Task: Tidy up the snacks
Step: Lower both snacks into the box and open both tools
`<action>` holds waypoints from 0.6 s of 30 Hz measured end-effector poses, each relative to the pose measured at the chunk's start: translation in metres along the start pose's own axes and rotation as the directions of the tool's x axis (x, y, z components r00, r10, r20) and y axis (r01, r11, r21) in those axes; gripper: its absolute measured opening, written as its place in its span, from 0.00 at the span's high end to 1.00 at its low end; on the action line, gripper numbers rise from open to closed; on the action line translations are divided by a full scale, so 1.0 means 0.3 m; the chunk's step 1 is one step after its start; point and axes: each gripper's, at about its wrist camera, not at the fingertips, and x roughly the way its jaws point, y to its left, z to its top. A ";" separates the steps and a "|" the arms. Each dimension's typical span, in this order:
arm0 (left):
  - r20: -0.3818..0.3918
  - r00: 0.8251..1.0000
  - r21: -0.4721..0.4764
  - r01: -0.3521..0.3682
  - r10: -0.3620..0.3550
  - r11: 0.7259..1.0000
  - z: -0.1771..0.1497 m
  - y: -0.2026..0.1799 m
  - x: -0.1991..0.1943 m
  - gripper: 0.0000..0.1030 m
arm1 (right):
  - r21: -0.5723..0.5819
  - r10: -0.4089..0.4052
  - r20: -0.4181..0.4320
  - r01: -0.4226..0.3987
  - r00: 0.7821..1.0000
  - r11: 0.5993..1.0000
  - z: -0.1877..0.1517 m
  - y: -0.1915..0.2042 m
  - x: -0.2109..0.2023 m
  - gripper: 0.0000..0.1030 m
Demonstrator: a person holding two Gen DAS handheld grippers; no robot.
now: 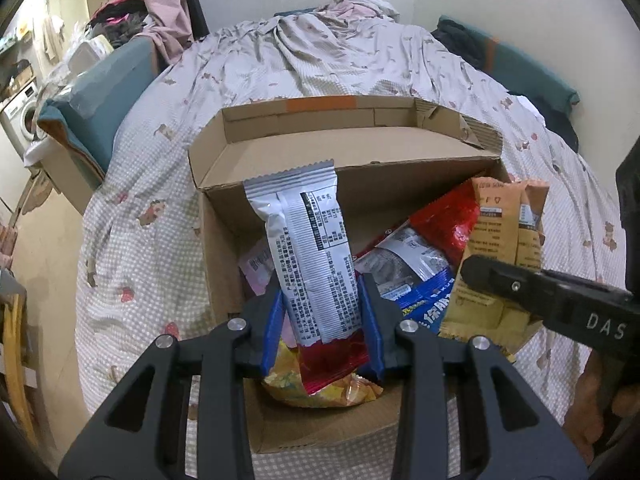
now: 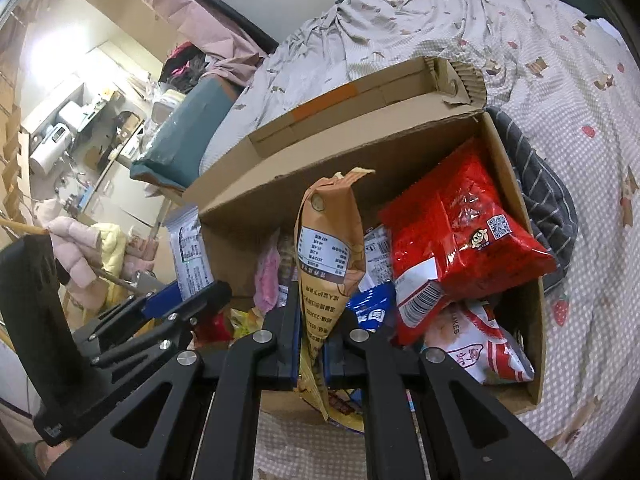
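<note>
An open cardboard box (image 1: pixel 216 248) of snack packets sits on a bed; it also shows in the right wrist view (image 2: pixel 516 184). My left gripper (image 1: pixel 324 316) is shut on a silver-and-red snack packet (image 1: pixel 308 248), held upright over the box. My right gripper (image 2: pixel 312 344) is shut on a tan-orange snack packet (image 2: pixel 328 248), also upright over the box. That packet (image 1: pixel 500 232) and the right gripper show at the right of the left wrist view. In the box lie a red bag (image 2: pixel 460 232), a blue packet (image 2: pixel 372 308) and a white-red bag (image 2: pixel 484 344).
The bed has a dotted quilt (image 1: pixel 140 240) with cartoon prints. A teal cushion (image 1: pixel 104 96) lies at the left, a striped grey cloth (image 2: pixel 544 200) beside the box's right wall. A cluttered room with a washing machine (image 1: pixel 20 120) lies beyond.
</note>
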 end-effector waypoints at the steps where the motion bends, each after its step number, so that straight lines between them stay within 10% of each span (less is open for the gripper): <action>1: 0.002 1.000 -0.001 -0.004 0.004 1.000 0.000 0.000 -0.001 0.69 | 0.000 -0.008 -0.002 0.008 1.000 1.000 0.000 -0.002 0.001 0.88; 5: 0.010 1.000 -0.017 0.001 -0.001 1.000 0.000 0.012 -0.014 0.64 | -0.007 -0.010 0.004 0.010 1.000 1.000 0.003 0.003 -0.007 0.88; 11: 0.053 0.999 -0.051 -0.002 0.004 0.999 0.002 0.033 -0.050 0.20 | 0.024 0.007 0.015 -0.007 1.000 1.000 0.007 -0.014 -0.023 0.84; 16: 0.070 0.998 -0.084 -0.004 0.009 0.996 0.008 0.059 -0.079 0.20 | 0.053 -0.018 0.058 0.015 0.998 0.999 0.011 -0.037 -0.062 0.27; 18: 0.080 0.996 -0.098 -0.031 0.039 0.995 0.007 0.072 -0.100 0.20 | 0.047 -0.036 0.086 0.032 0.996 0.998 0.013 -0.032 -0.089 0.25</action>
